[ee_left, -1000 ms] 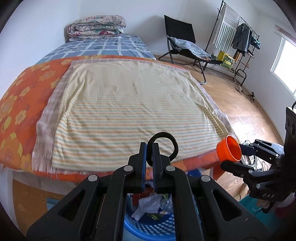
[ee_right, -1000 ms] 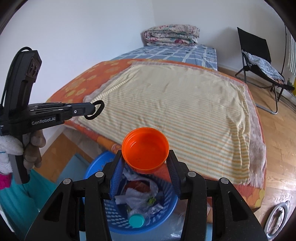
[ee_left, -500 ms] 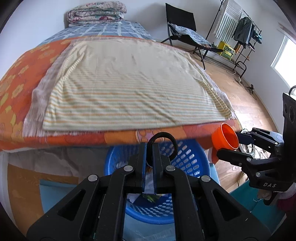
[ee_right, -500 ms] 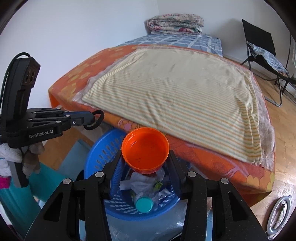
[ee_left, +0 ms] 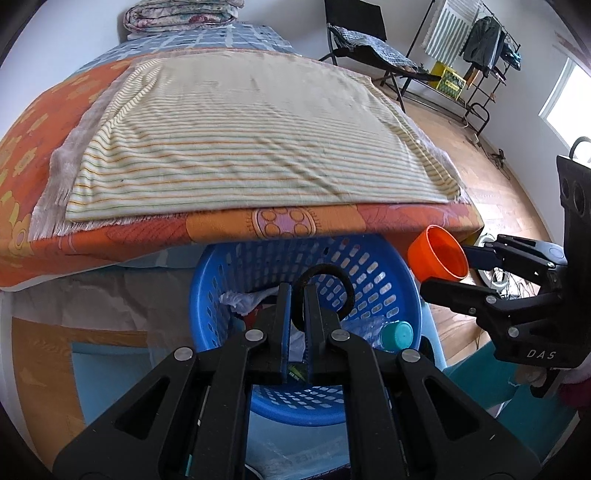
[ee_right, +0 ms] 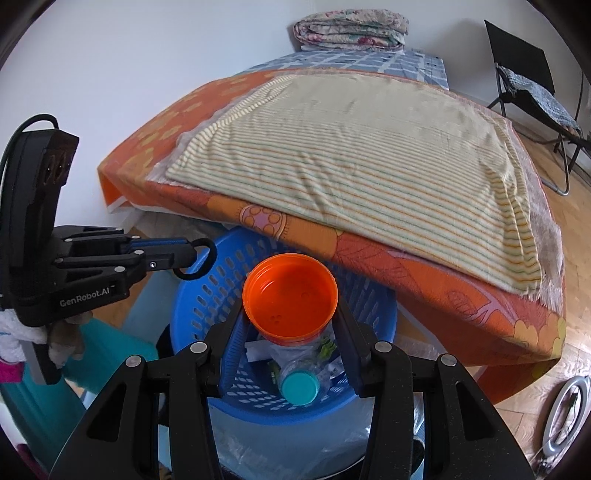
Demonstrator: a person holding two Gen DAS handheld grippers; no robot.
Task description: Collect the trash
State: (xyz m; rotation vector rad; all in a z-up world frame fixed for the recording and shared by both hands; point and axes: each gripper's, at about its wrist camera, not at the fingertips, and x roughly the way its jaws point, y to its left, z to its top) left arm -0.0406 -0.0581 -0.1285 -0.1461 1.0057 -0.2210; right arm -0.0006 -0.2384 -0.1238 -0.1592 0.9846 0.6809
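A blue perforated basket stands on the floor at the foot of the bed, holding crumpled paper, wrappers and a bottle with a teal cap. My left gripper is shut on a thin black ring, which hangs over the basket's near rim. An orange plastic cup sits clamped between the fingers of my right gripper, mouth toward the camera, above the basket's right side.
The bed with its striped cloth and orange floral cover overhangs the basket's far side. A folded quilt lies at the head. A black chair and a clothes rack stand on the wooden floor to the right. A white ring light lies near the bed's corner.
Both grippers have sunk and tipped downward toward the basket, which now fills the lower middle of both views. The ring and the cup stay gripped.
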